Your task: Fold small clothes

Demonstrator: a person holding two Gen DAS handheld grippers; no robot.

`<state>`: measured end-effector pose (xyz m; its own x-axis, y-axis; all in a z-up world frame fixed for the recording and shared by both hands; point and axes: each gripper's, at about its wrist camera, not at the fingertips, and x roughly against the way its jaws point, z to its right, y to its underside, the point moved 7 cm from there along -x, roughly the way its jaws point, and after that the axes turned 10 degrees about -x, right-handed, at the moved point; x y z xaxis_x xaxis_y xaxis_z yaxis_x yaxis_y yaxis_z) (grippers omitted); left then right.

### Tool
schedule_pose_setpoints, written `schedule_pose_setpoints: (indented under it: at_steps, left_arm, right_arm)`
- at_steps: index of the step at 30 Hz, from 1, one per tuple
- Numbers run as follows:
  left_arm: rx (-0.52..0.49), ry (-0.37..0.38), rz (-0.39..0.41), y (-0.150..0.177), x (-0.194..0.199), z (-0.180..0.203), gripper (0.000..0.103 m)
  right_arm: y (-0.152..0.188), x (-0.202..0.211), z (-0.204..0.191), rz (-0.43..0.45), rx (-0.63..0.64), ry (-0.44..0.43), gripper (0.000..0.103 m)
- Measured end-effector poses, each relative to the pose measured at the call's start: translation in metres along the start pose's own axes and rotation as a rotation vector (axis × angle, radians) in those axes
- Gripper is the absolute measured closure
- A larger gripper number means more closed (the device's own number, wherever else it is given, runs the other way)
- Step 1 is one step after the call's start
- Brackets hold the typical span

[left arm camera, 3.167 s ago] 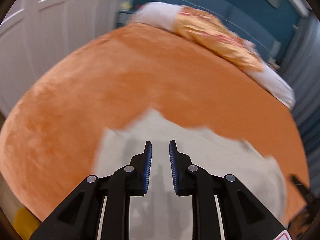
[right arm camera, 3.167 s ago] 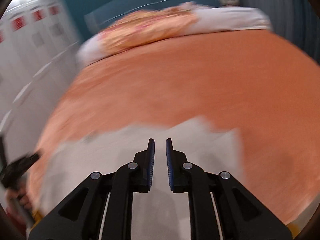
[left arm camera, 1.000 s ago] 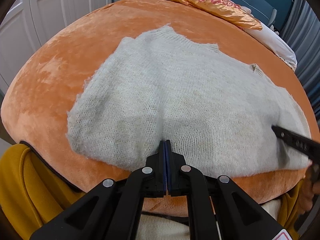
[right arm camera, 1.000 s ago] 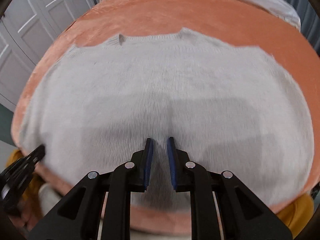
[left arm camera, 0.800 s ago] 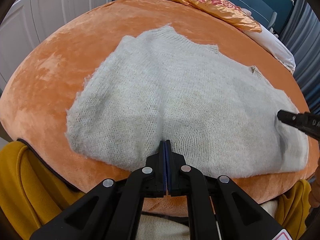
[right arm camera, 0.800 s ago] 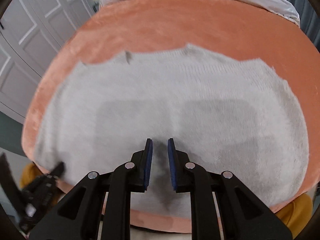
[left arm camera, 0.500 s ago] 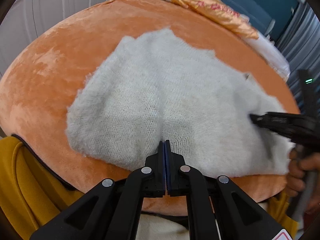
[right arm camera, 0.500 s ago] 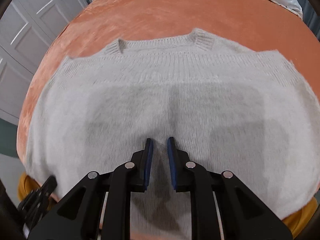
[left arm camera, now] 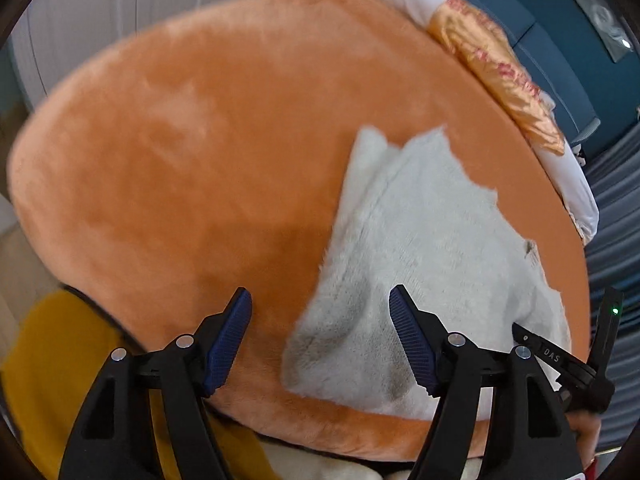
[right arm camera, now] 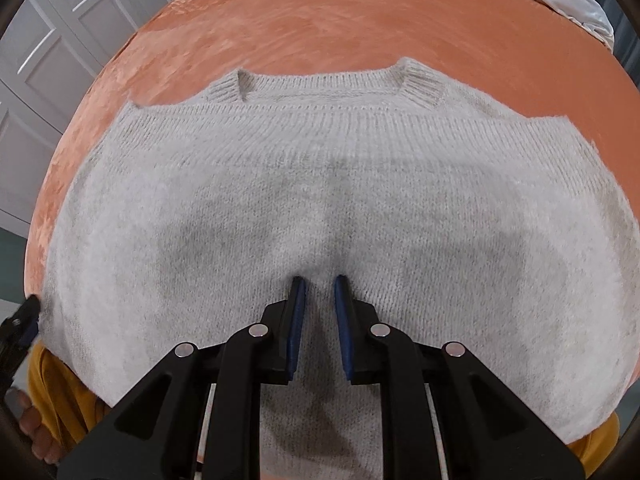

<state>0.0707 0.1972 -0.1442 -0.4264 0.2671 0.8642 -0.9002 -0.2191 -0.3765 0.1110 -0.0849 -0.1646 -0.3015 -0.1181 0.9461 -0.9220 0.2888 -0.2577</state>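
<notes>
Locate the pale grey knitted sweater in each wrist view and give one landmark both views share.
Left wrist: the pale grey knitted sweater lies right of centre, running down to the bed's near edge.
Right wrist: it fills the middle and lower picture, ribbed neckline at the top.
Shared landmark: the orange plush bedspread under the sweater, seen above it in the right wrist view.

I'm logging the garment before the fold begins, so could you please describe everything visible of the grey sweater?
The grey sweater is a pale, fuzzy knit with a ribbed round collar at its far edge. It lies spread flat on the orange plush cover, its hem towards the person. No fold is made yet. The right gripper is over its middle, jaws slightly apart, gripping nothing. The left gripper, jaws opening, straddles its side edge without touching it.
</notes>
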Motion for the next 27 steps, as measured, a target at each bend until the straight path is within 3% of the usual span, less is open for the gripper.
schedule_pose_setpoints:
  at_steps: [3, 6, 9, 11, 13, 16, 20, 21, 22, 23, 27]
  left_arm:
    - [0.005, 0.002, -0.039, 0.007, -0.014, 0.007, 0.034]
    - [0.001, -0.027, -0.023, 0.010, -0.011, 0.015, 0.034]
    - [-0.032, -0.046, -0.015, 0.008, -0.005, 0.015, 0.034]
    - [-0.055, -0.071, -0.011, 0.006, -0.004, 0.013, 0.034]
    - [-0.051, -0.079, -0.024, 0.006, -0.009, 0.010, 0.034]
    - [-0.008, -0.058, -0.037, 0.006, -0.015, 0.008, 0.034]
    - [-0.014, -0.083, -0.040, 0.003, -0.017, 0.015, 0.034]
    - [-0.022, -0.091, -0.042, 0.003, -0.018, 0.017, 0.034]
    - [-0.028, -0.099, -0.045, 0.003, -0.018, 0.017, 0.034]
    - [-0.035, -0.109, -0.049, 0.002, -0.019, 0.018, 0.034]
    - [-0.037, -0.120, -0.056, 0.002, -0.021, 0.017, 0.034]
  right_arm:
    - [0.001, 0.002, 0.004, -0.001, 0.002, -0.014, 0.088]
    - [0.000, 0.019, 0.008, 0.013, -0.022, -0.051, 0.088]
    - [-0.013, 0.058, 0.034, 0.138, -0.091, -0.118, 0.083]
    - [-0.026, 0.075, 0.070, 0.200, -0.158, -0.096, 0.069]
    - [-0.045, 0.084, 0.124, 0.238, -0.259, -0.024, 0.067]
    - [-0.064, 0.082, 0.176, 0.250, -0.364, 0.017, 0.065]
    - [-0.083, 0.050, 0.201, 0.192, -0.328, 0.095, 0.056]
    - [-0.084, 0.041, 0.201, 0.166, -0.306, 0.104, 0.060]
    - [-0.086, 0.035, 0.197, 0.144, -0.282, 0.093, 0.090]
    - [-0.089, 0.039, 0.192, 0.152, -0.268, 0.072, 0.095]
    - [-0.115, 0.115, 0.172, 0.379, -0.264, -0.061, 0.096]
